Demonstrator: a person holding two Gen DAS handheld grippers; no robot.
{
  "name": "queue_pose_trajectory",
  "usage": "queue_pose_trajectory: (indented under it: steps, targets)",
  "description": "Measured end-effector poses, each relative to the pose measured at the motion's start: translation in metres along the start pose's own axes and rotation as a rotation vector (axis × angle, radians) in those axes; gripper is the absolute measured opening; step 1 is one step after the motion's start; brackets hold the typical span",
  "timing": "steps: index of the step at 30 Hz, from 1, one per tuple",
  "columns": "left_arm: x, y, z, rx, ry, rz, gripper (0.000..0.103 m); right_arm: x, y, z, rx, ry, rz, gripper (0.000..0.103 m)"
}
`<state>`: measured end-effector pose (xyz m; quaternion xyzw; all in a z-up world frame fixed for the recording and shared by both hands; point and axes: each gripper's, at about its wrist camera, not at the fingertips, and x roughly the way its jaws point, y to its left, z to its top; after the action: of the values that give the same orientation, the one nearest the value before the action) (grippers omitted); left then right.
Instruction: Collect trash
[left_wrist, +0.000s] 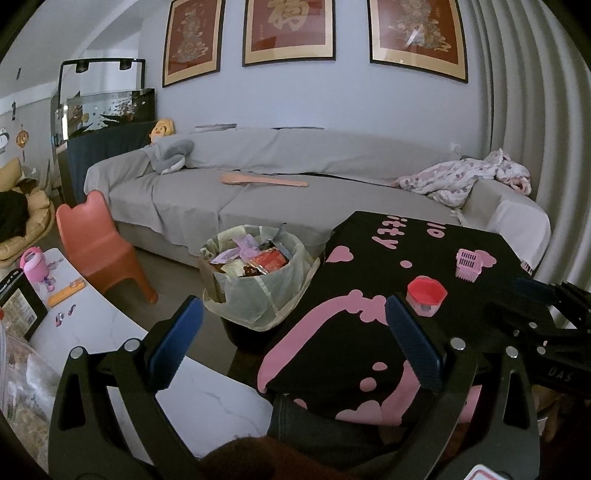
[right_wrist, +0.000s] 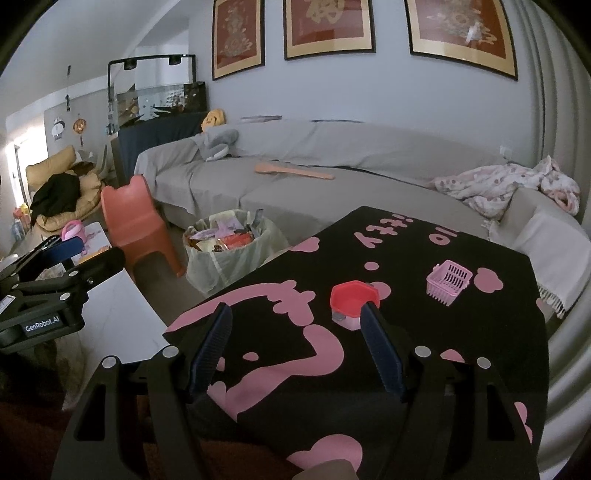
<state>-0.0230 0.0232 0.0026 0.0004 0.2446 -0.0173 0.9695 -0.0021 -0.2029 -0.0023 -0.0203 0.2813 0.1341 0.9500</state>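
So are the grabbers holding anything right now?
No. The left gripper and the right gripper are both open and empty, above the black cloth.

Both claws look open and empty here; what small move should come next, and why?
Probably ease the right claw forward and slightly right until the red-lidded container sits between its fingers. That piece sits loose on the black-and-pink cloth, just past the right fingertip, and the lined trash bin stands on the floor beside the table.
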Motion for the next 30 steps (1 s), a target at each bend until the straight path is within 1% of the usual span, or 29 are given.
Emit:
queue_pose_trajectory:
  steps: [30]
  targets:
    - [0.0015, 0.0008, -0.0045, -0.017, 0.014, 0.015, 0.094, 0.0001, -0.0017, 0.0008, 0.002, 0.002, 0.001, 0.068]
